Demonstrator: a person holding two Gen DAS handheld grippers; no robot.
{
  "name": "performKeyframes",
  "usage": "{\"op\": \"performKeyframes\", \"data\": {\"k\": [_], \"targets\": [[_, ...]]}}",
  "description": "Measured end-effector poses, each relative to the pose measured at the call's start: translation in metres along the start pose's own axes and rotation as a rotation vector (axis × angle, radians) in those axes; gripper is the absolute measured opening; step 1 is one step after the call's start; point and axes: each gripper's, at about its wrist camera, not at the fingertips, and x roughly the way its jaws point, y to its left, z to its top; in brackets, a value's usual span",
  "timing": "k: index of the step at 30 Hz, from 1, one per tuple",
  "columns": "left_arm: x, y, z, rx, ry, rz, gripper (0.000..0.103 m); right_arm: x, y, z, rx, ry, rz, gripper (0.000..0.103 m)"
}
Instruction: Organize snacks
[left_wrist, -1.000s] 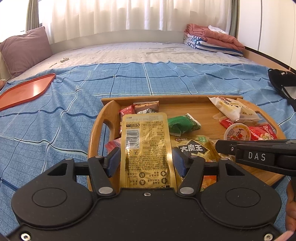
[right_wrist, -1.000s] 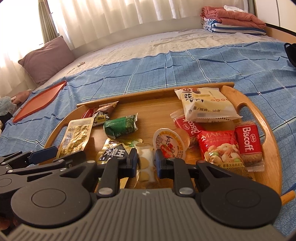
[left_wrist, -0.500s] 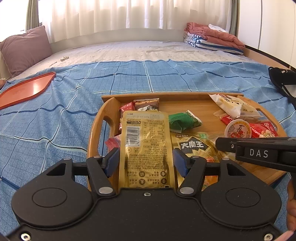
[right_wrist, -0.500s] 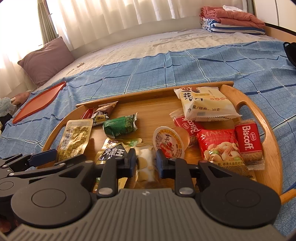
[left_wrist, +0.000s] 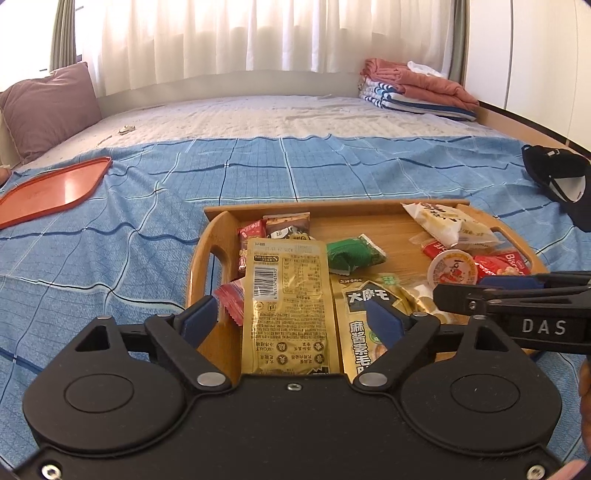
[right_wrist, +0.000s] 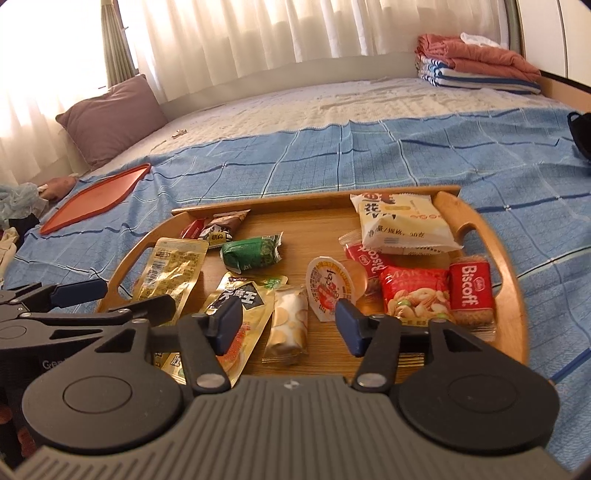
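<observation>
A wooden tray on the blue bedspread holds several snack packs. A gold sachet lies flat on the tray's left side, between the open jaws of my left gripper, untouched. A pale biscuit pack lies on the tray between the open jaws of my right gripper, untouched. Beside it lie a dark-and-gold pack, a jelly cup, a green pack, a nut pack and a Biscoff pack.
A red flat tray lies on the bedspread to the far left. A mauve pillow sits at the back left, folded blankets at the back right. A black cap lies right of the wooden tray.
Both grippers have opened wider. The right one was closed on the biscuit pack and has let it go onto the tray. The left one has drawn back from the gold sachet.
</observation>
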Motion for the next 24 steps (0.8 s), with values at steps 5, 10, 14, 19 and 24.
{"op": "performKeyframes", "data": {"k": [5,10,14,19,24], "targets": [[-0.012,-0.002,0.000,0.008,-0.001,-0.002,0.090,-0.015,0.002,0.003,-0.038,-0.023,-0.011,0.076],[-0.027,-0.004,0.001,0.022,-0.001,-0.006,0.091,-0.031,0.006,0.004,-0.069,-0.047,-0.030,0.083],[-0.043,-0.006,0.003,0.033,-0.011,-0.008,0.095,-0.045,0.007,0.005,-0.086,-0.068,-0.050,0.087],[-0.065,-0.009,0.004,0.037,-0.014,-0.028,0.099,-0.065,0.007,0.004,-0.097,-0.086,-0.070,0.091],[-0.091,-0.014,0.001,0.056,-0.032,-0.018,0.102,-0.086,0.005,0.003,-0.099,-0.098,-0.078,0.097]]}}
